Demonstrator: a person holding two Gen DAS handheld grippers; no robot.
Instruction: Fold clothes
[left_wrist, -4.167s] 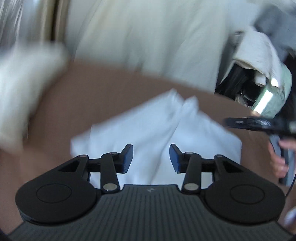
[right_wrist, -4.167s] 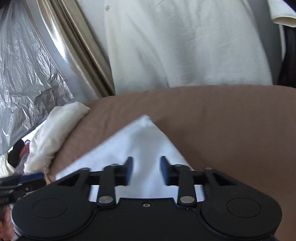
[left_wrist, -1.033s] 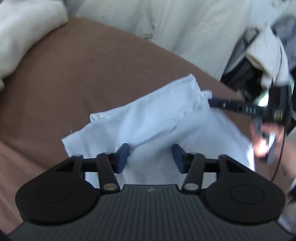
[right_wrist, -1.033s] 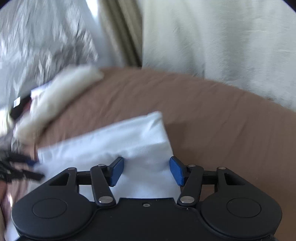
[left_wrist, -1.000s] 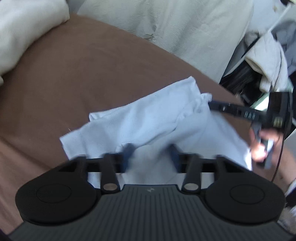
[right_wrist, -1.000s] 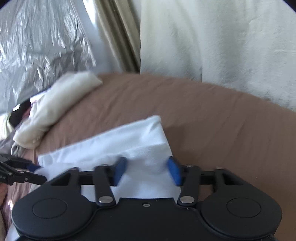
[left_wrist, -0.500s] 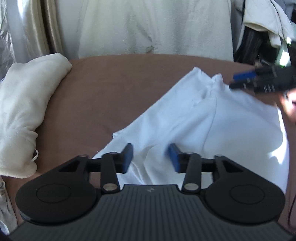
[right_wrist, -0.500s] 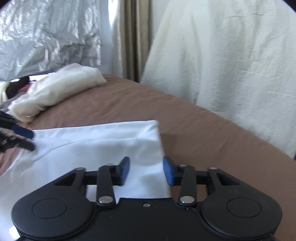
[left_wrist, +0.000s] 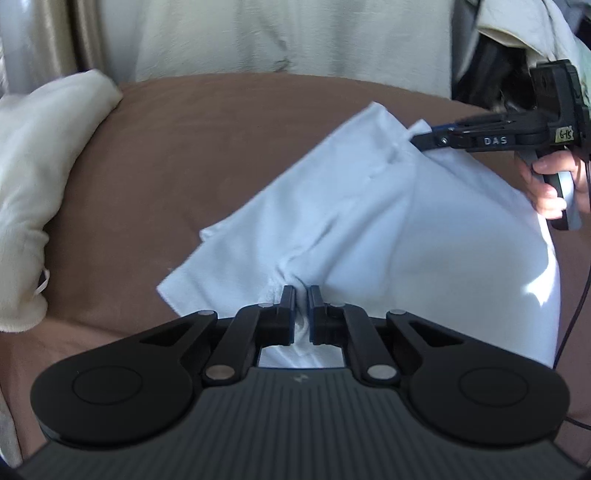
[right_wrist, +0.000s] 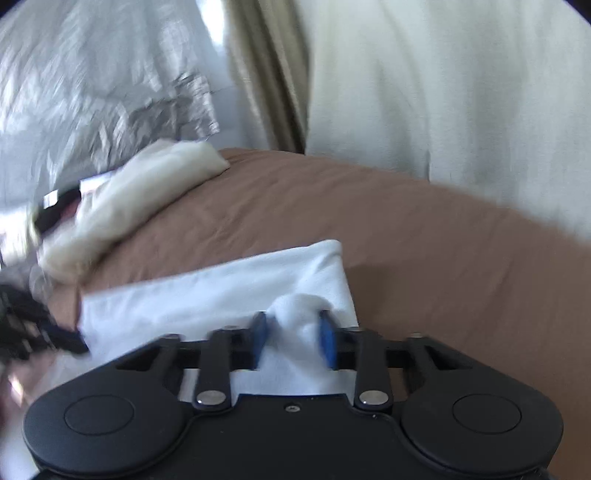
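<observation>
Left tongs (left_wrist: 302, 300) have just been closing and are now pressed together on a bunched-up fold of the white garment (left_wrist: 388, 236), which lies on the brown bed (left_wrist: 221, 140) straight ahead of them. Right tongs (right_wrist: 293, 334) have also just been closing and pinch a puffy wad of the same cloth near its far edge, though that view is pretty blurry. The garment's long axis runs from one pair of tongs to the other, and a cream pillow (left_wrist: 40, 184) sits well off beyond the left tongs' side.
</observation>
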